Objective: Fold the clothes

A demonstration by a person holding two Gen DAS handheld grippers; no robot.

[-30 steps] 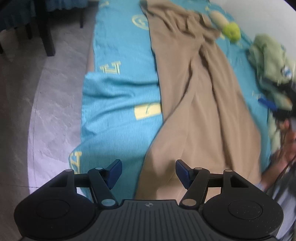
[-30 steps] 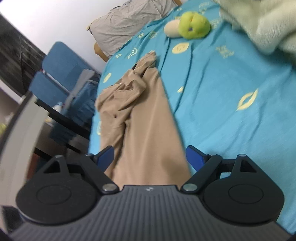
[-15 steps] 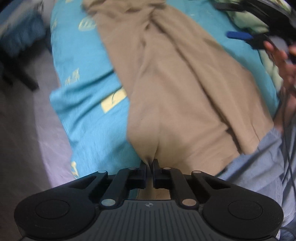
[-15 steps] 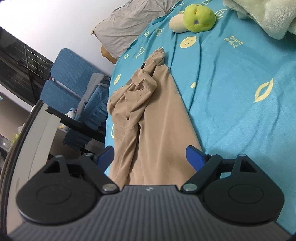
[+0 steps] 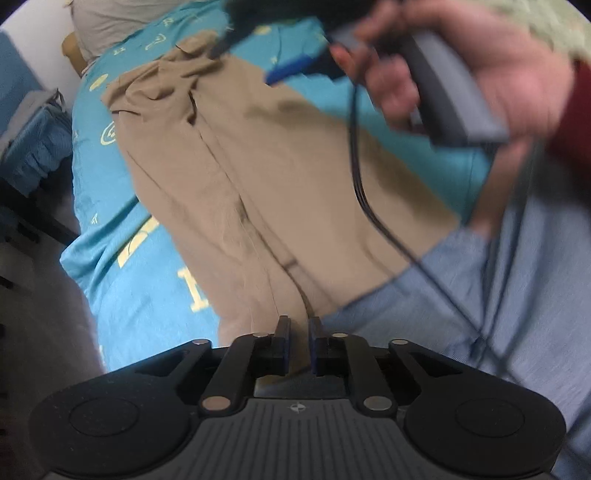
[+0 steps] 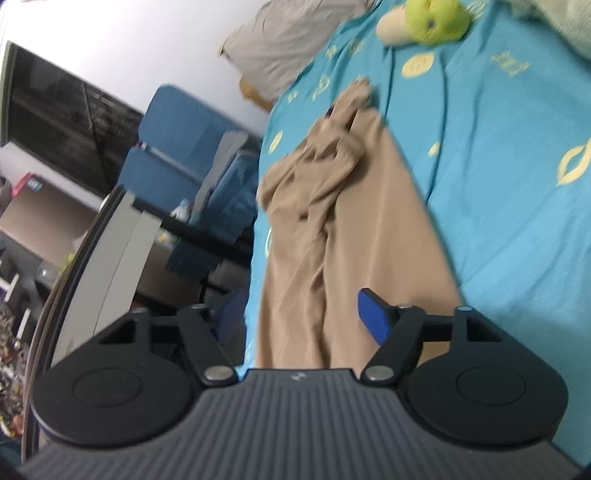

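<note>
Tan trousers (image 5: pixel 258 158) lie lengthwise on the blue bed sheet (image 5: pixel 147 295), waist end crumpled at the far end. My left gripper (image 5: pixel 298 332) has a bunch of the near hem between its pads; the jaws are opening slightly but the cloth still rises into the narrow gap. In the right wrist view the trousers (image 6: pixel 354 229) run away from my right gripper (image 6: pixel 301 314), whose jaws are closing and stand apart over the near hem without pressing it. The left wrist view shows a hand (image 5: pixel 461 55) holding the right gripper above the cloth.
A green plush toy (image 6: pixel 432 18) and a grey pillow (image 6: pixel 288 40) lie at the bed's far end. Blue chairs (image 6: pixel 173 147) and a dark table stand beside the bed on the left. A light blue garment (image 5: pixel 480 314) is at the right, and a cable (image 5: pixel 369 206) hangs over the trousers.
My left gripper shut on the near hem, then swung right with it, rolling. The right gripper's jaws have narrowed over the other hem corner; it has barely moved.
</note>
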